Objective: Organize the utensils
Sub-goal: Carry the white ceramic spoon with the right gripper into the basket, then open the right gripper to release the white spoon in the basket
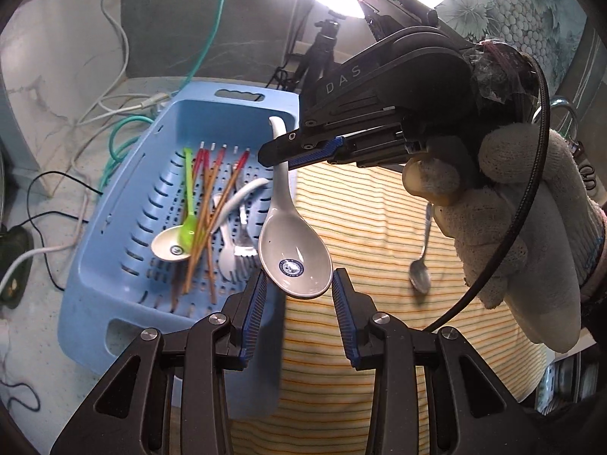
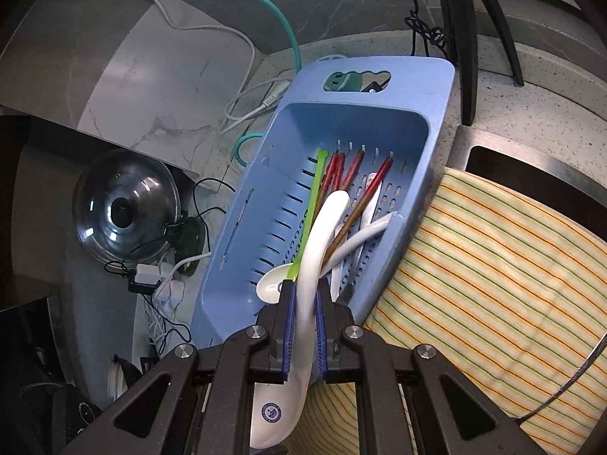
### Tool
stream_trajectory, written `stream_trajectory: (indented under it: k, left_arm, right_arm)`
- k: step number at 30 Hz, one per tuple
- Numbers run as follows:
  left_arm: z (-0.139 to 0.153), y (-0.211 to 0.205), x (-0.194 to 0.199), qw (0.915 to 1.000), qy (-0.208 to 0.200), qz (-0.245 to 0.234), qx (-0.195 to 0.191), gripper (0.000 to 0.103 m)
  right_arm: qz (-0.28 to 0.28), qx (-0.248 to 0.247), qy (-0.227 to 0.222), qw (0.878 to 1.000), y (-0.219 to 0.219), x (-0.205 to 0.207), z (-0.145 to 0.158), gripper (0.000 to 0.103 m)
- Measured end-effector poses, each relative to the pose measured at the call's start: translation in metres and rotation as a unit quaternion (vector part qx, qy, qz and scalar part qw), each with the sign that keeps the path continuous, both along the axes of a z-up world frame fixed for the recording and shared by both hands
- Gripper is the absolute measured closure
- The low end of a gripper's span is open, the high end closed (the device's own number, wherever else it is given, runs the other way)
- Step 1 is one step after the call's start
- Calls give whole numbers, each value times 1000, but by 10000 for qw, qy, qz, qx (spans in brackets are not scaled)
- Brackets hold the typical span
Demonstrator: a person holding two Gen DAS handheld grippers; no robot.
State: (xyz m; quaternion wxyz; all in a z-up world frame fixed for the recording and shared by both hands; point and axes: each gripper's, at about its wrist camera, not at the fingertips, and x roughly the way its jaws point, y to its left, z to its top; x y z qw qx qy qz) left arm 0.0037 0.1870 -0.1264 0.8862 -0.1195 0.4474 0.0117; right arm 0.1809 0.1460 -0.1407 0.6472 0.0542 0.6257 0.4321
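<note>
White ceramic spoon is clamped by the handle in right hand-held gripper, held above blue basket's edge; left hand-held gripper jaws apart. Most utensils are binned — metal spoon is left on striped cloth.

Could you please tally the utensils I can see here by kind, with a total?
White ceramic spoons: 2, one held by the right gripper
Green spoon: 1
Metal spoon: 1
Chopsticks: 4
Forks: 2
Total: 10
</note>
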Motion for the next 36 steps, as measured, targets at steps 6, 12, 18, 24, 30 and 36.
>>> stream_trajectory:
  k: [6,12,18,24,30,36]
  left_arm:
    - [-8,18,8,9999,119,-50,-7,69]
    - [-12,27,12,9997,211,-106,-35,69]
    - [-14,32,18,9996,245,-131,-13,69]
    - [-13,36,23,9995,317,-29,68,68]
    - [-12,39,21,9994,324,34,95,65]
    - [-8,35,18,9995,279,74,111,65]
  right_arm:
    - [-97,-124,63,9999,20,5,-13,94]
    - [-118,-225,22,9997,32,9,-20,93]
    - [-89,-301,-106,9995,37,10,-22,91]
    - [-149,-417,-180,9989,35,12,-24,73]
    - [-141,-347,-276,9989,29,11,-17,68]
    - [-145,-279,-329,9990,21,10,-9,68]
